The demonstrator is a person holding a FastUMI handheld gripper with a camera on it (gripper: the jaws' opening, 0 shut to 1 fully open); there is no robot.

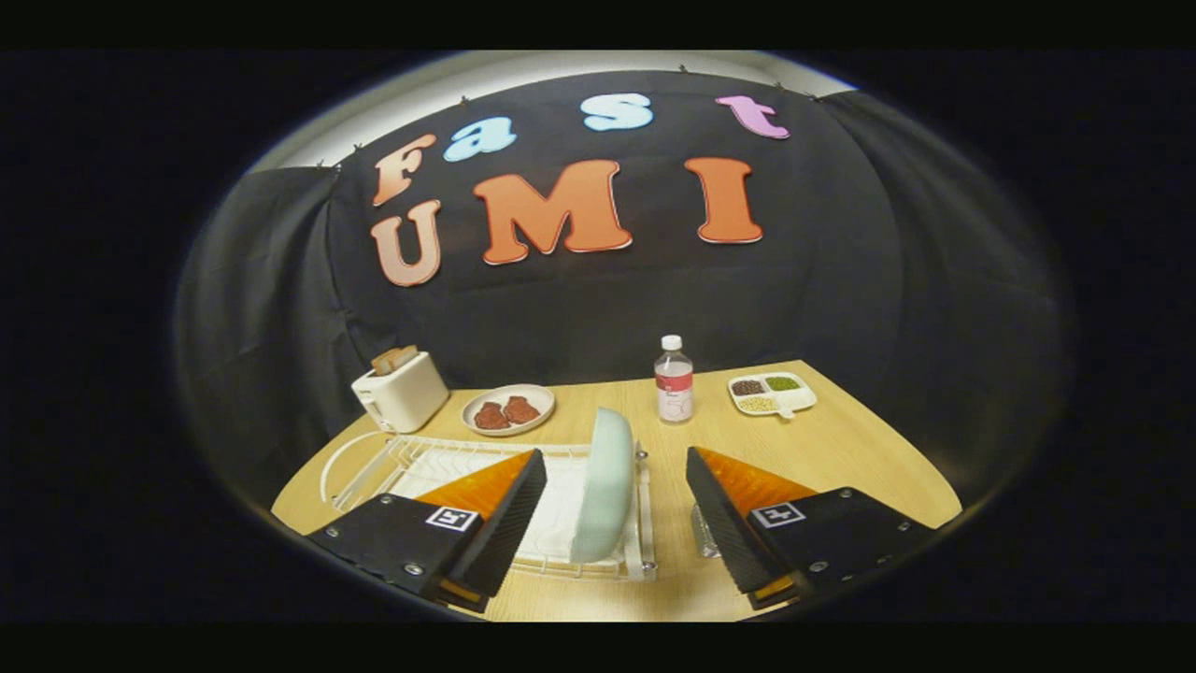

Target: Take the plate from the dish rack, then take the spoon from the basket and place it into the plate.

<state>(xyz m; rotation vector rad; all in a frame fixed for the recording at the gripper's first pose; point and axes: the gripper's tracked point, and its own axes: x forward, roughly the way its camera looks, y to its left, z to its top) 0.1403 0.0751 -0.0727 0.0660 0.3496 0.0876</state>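
Your plate (pixel 603 486), pale green, stands upright on its edge in the white wire dish rack (pixel 486 458), at the rack's right end, its face turned toward the rack's open slots. Take that plate as your mark.

Your gripper (pixel 617 509) is held low over the wooden table (pixel 841 449), pointing forward, with its fingers spread wide and nothing pressed between them. The plate sits in the gap between them, nearer the left finger than the right. The left finger (pixel 509 505) hangs over the rack's inner slots, just left of the plate; the right finger (pixel 724 509) is off the rack, over bare wood to the plate's right. Neither finger touches the plate.

Just beside the right finger, low down, a small piece of something clear or metal shows; you cannot tell what it is.

Beyond the plate, slightly right, a clear bottle (pixel 674 379) with a red label stands upright. Further right of it lies a divided tray (pixel 772 393) of small foods. Beyond the plate to the left is a round dish (pixel 508 409) holding two brown pieces, and left of that a white toaster (pixel 400 391) with bread in it.

Between plate and bottle the wood is bare, and likewise right of the plate out to the table's edge.
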